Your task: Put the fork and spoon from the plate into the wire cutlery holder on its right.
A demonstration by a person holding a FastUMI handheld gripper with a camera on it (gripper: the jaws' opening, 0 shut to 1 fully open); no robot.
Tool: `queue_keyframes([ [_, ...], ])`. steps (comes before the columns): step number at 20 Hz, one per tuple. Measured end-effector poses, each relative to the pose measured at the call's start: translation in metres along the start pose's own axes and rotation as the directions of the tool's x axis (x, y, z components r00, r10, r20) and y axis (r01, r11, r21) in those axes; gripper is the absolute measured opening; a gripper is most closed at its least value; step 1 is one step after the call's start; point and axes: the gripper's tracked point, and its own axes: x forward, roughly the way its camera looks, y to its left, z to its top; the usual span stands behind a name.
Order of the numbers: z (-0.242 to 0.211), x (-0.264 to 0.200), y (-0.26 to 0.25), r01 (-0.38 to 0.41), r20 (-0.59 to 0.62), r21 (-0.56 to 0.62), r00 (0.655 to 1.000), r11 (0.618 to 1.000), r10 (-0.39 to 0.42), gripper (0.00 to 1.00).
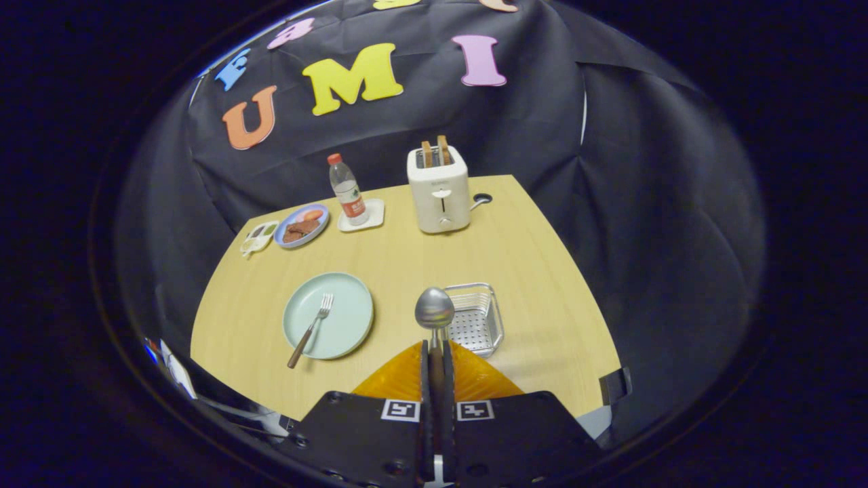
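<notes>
Steel spoon [434,308] clamped in tool [435,349] (fingers nearly together), beside wire holder [475,318]; fork [312,329] on plate [346,318].

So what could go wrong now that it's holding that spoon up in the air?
1. The claw pinches only the thin handle of the spoon, so the heavy bowl end might swing or slip out before it reaches the wire cutlery holder.
2. The holder is small and light-looking; a clumsy drop could tip it or miss onto the table.
3. The fork overhangs the rim of the plate, so grabbing it later might slide the plate.
</notes>
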Motion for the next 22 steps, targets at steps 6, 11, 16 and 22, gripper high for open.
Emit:
queue_keyframes([
  [6, 0.0, 0.019, -0.023, 0.022, -0.032, 0.008, 0.999, 1.0, -0.022, 0.05],
  [11, -0.002, 0.037, -0.018, 0.01, -0.06, -0.005, 0.998, 1.0, -0.01, 0.06],
  [16, 0.009, 0.038, -0.014, 0.011, -0.027, -0.088, 1.0, 0.996, -0.014, 0.01],
  [22, 0.007, 0.044, -0.002, -0.007, -0.044, -0.1, 0.999, 0.995, 0.003, 0.12],
])
